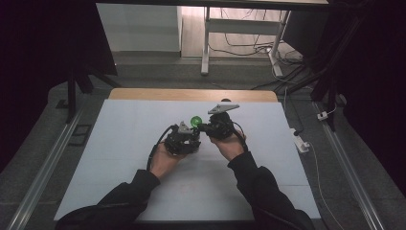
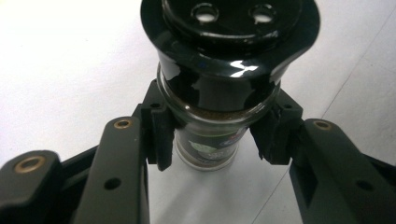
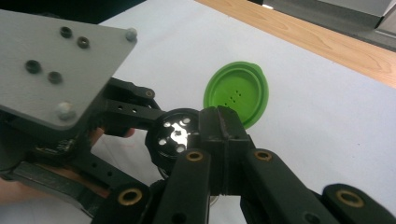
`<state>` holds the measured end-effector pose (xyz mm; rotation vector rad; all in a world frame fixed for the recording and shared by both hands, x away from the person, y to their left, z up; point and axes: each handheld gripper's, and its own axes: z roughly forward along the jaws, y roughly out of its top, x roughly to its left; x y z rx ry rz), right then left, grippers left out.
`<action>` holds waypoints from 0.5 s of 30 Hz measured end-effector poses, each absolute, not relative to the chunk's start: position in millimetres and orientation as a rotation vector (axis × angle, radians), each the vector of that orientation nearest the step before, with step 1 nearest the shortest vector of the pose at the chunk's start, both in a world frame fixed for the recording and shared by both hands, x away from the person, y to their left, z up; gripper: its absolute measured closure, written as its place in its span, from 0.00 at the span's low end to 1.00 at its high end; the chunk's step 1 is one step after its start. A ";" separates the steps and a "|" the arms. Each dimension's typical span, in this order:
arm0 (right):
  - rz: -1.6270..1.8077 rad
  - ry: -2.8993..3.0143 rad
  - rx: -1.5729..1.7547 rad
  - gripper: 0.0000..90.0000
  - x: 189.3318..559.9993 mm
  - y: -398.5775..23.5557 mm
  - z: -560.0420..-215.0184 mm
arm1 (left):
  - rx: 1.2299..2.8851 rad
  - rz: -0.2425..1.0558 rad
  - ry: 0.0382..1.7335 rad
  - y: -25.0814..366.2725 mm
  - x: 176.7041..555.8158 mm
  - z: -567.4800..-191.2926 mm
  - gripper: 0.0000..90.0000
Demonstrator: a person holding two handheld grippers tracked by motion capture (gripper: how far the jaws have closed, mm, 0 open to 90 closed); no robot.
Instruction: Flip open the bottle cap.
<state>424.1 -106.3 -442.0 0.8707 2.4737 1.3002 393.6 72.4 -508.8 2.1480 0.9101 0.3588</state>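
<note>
A big white table top (image 1: 143,158) with a wooden strip along its far edge fills the middle of the high view. A person's two arms in dark sleeves come in from the bottom and meet near the middle of the table.

The left gripper (image 1: 187,139) holds a small glass spice jar with a shiny black shaker top (image 2: 219,93). In the left gripper view the two black pads press on the jar's glass sides, just under the black top. The jar has brown powder inside and a label lower down. The black top has round holes in it.

The right gripper (image 1: 203,127) sits just beside the left one. In the right gripper view its jaws are pressed together, right next to the jar's top. A round green flip lid (image 3: 237,92) stands open just behind the jaws, with tiny holes in its middle. I cannot tell if the jaws pinch its edge. In the high view the green lid (image 1: 195,120) shows between the two grippers.
</note>
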 end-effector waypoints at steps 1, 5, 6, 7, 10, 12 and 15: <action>1.307 2.473 0.866 1.00 423.4 -106.4 -441.7 | 2.148 0.357 0.908 72.6 393.8 -508.8 0.59; 1.311 2.479 0.866 0.99 422.0 -106.7 -441.5 | 2.154 0.357 0.897 72.8 394.2 -508.7 0.58; 1.314 2.480 0.862 0.99 421.5 -107.0 -441.5 | 2.157 0.355 0.895 73.0 394.3 -508.3 0.58; 1.315 2.481 0.862 0.96 420.9 -107.5 -441.2 | 2.157 0.358 0.890 73.2 394.3 -508.0 0.57; 1.324 2.482 0.863 0.92 418.8 -109.6 -439.3 | 2.159 0.353 0.883 74.2 394.3 -505.4 0.45; 1.332 2.486 0.865 0.89 416.9 -111.2 -437.6 | 2.151 0.347 0.880 76.1 393.8 -503.3 0.43; 1.336 2.488 0.862 0.84 413.9 -113.6 -435.5 | 2.155 0.320 0.865 80.3 394.0 -500.9 0.37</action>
